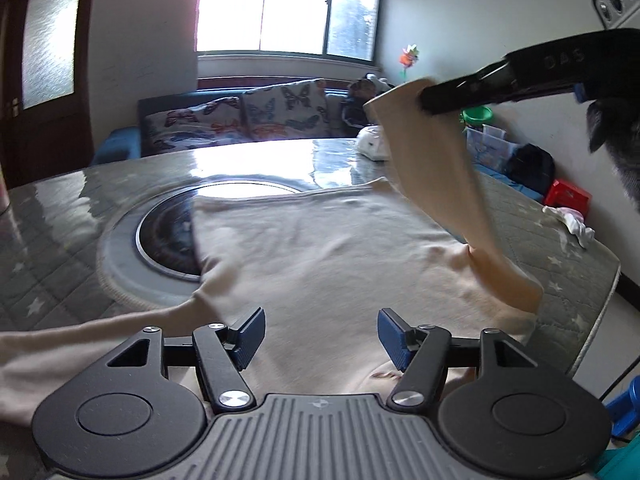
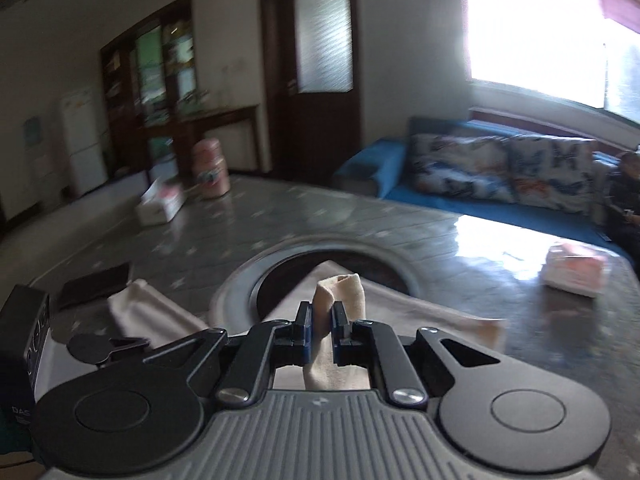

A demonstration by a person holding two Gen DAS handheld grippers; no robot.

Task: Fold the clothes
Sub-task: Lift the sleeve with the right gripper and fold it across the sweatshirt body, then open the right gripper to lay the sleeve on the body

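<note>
Above tabletop [image 1: 60, 216] centre: right tool [image 2: 320, 320] clamping beige garment [image 1: 320, 256] sleeve, left tool [image 1: 320, 336] open, empty; thin pinch risks slippage mid-fold.

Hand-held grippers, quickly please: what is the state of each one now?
Left hand-held gripper: open, holding nothing, above the beige shirt.
Right hand-held gripper: closed on the shirt's sleeve, lifted.

The left tool [image 1: 321, 334] sat at the bottom centre of its frame, fingers [image 1: 250, 336] spread wide apart and holding nothing; the right tool [image 2: 321, 320] reached in from the upper right, fingers pinched together on cloth.
</note>
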